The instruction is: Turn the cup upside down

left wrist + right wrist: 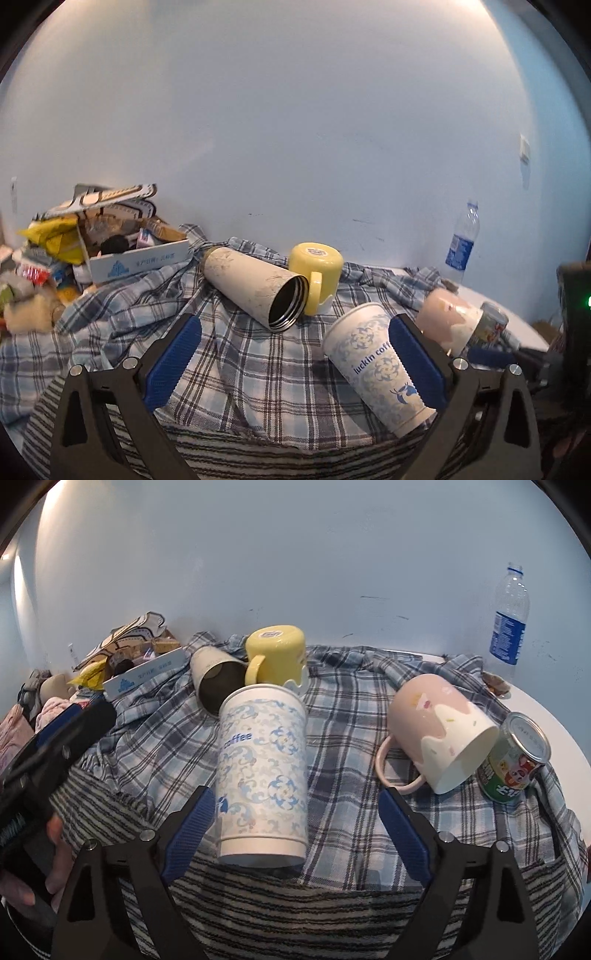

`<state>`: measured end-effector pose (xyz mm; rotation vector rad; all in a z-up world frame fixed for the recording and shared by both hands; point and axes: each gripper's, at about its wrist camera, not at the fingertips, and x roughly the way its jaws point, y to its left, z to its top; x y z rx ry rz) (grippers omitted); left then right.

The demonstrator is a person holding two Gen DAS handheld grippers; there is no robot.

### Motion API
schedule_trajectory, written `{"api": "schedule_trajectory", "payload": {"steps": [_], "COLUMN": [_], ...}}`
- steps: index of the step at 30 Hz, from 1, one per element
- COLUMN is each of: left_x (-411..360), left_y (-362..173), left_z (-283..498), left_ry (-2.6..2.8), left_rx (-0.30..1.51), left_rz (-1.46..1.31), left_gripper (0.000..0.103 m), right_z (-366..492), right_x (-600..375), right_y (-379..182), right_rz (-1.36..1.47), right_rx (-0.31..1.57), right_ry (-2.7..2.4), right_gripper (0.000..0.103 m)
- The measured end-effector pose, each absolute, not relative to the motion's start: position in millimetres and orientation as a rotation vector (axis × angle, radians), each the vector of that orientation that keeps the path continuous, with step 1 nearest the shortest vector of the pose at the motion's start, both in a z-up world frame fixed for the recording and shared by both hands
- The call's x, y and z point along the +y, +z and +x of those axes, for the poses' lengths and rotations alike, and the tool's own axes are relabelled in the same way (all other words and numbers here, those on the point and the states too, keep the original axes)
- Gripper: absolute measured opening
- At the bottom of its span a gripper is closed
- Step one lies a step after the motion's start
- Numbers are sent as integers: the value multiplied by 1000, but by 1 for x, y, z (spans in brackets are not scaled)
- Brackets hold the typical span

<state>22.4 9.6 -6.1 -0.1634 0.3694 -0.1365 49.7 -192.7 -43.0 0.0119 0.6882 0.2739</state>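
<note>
Right wrist view puts us just above the right claw, its blue pads spread wide with nothing held. Between them, nearer the left pad, stands the paper coffee cup; it looks to rest mouth-down on the plaid cloth, though the fisheye leaves us unsure which end is the mouth. Off to the right lies the pink mug on its side, mouth towards us, leaning against a small tin can. We judge this mug the likeliest one left to flip.

To do that well, we would pinch the mug across its body and clear of the handle, lift before rolling the wrist, and set the rim flat on the cloth so it does not rock against the can.

From the left wrist view, the left claw also hangs spread and empty, low over the cloth, with the paper cup touching or just beside its right pad. Farther back, a steel tumbler lies on its side beside an inverted yellow mug. Both claws point at the wall, tilted slightly down over the counter.
</note>
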Motion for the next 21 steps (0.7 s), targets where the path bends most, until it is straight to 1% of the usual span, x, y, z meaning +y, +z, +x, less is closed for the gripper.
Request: {"api": "schedule_trajectory", "payload": {"steps": [6, 11, 14, 16, 18, 19, 21], "left_x": [15, 11, 13, 16, 18, 18, 18], "left_y": [-5, -5, -5, -5, -5, -6, -6], "left_z": [23, 22, 22, 23, 23, 24, 24], "left_ry": [-129, -127, -114, -117, -112, -111, -112], "left_rx": [365, 363, 372, 372, 375, 377, 378], "left_rz": [-193, -176, -183, -201, -210, -211, -211], "left_gripper": [103, 103, 103, 103, 103, 103, 103], "right_z": [52, 62, 65, 66, 68, 69, 68], "right_x": [-165, -155, -154, -156, -157, -158, -160], "right_y": [-49, -61, -68, -70, -72, -72, -71], "right_rz": [-113, -102, -100, -91, -82, -76, -68], "right_rx": [726, 798, 829, 842, 856, 860, 852], "right_ry": [267, 282, 273, 264, 257, 261, 257], "right_gripper": [89, 89, 81, 78, 68, 66, 66]}}
